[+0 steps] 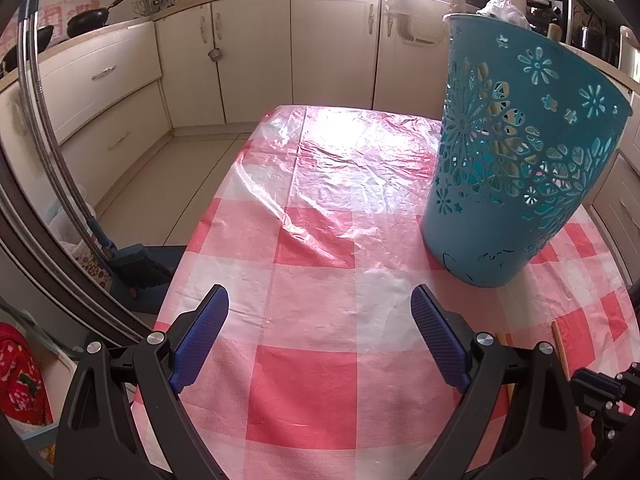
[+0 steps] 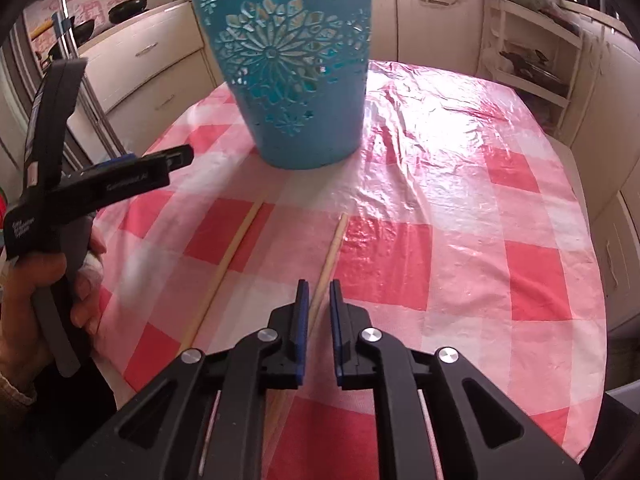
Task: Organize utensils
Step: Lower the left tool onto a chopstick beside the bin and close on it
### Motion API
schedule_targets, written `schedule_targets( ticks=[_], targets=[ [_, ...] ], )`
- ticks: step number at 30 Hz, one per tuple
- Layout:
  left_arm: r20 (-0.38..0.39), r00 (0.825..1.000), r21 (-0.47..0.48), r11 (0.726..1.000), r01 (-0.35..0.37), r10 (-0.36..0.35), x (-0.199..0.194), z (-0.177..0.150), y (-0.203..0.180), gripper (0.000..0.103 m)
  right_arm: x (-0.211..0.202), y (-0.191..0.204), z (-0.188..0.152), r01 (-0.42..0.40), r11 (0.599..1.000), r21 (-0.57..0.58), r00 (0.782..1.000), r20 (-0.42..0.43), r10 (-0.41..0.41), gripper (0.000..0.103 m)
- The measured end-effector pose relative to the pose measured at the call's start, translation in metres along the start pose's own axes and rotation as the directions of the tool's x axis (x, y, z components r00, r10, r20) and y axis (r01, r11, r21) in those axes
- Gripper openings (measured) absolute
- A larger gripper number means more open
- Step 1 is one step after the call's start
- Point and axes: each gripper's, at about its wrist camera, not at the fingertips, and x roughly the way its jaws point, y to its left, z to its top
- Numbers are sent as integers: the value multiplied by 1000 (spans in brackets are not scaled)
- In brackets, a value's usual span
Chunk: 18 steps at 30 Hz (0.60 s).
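A blue perforated plastic basket (image 1: 520, 160) stands on the red-and-white checked tablecloth (image 1: 312, 272); it also shows in the right wrist view (image 2: 296, 72), with pale sticks visible through its holes. Two wooden chopsticks lie on the cloth: one (image 2: 332, 248) runs between the narrowly parted fingers of my right gripper (image 2: 319, 292), the other (image 2: 224, 276) lies to its left. My left gripper (image 1: 320, 300) is wide open and empty over the cloth, left of the basket. It appears in the right wrist view (image 2: 176, 158), held in a hand.
Cream kitchen cabinets (image 1: 256, 60) ring the table. Black pans (image 1: 86, 22) sit on the counter at the back left. A broom and dustpan (image 1: 136, 272) stand on the floor left of the table. An open shelf unit (image 2: 532, 60) stands at the right.
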Motion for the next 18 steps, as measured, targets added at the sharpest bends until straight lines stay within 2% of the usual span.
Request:
schedule_targets(
  ticks=[3, 6, 8, 11, 14, 16, 17, 18],
  targets=[
    [-18, 997, 22, 997, 76, -76, -12, -9, -14, 89, 6, 2, 5, -8, 1000, 5, 1000, 20, 8, 12],
    [-44, 989, 91, 986, 142, -138, -23, -21, -39, 89, 6, 4, 3, -8, 1000, -19, 999, 36, 9, 12],
    [-68, 986, 140, 976, 164, -155, -27, -27, -57, 88, 4, 2, 1, -2, 1000, -30, 999, 42, 4, 10],
    [-101, 980, 160, 970, 184, -170, -28, -31, -74, 87, 1, -4, -3, 14, 1000, -28, 999, 53, -12, 9],
    [-144, 976, 166, 968, 189, -166, -23, -33, -85, 73, -1, -11, -3, 12, 1000, -3, 998, 59, -12, 8],
    [-170, 973, 174, 967, 186, -156, -19, -36, -89, 57, -1, -13, -3, 4, 1000, 8, 998, 62, -5, 8],
    [-166, 976, 182, 968, 174, -144, -18, -37, -91, 55, -2, -14, -4, 3, 1000, 8, 998, 63, -4, 8],
    [-163, 977, 188, 967, 171, -141, -17, -36, -91, 49, -2, -13, -4, 4, 1000, 6, 998, 65, -4, 8]
  ],
)
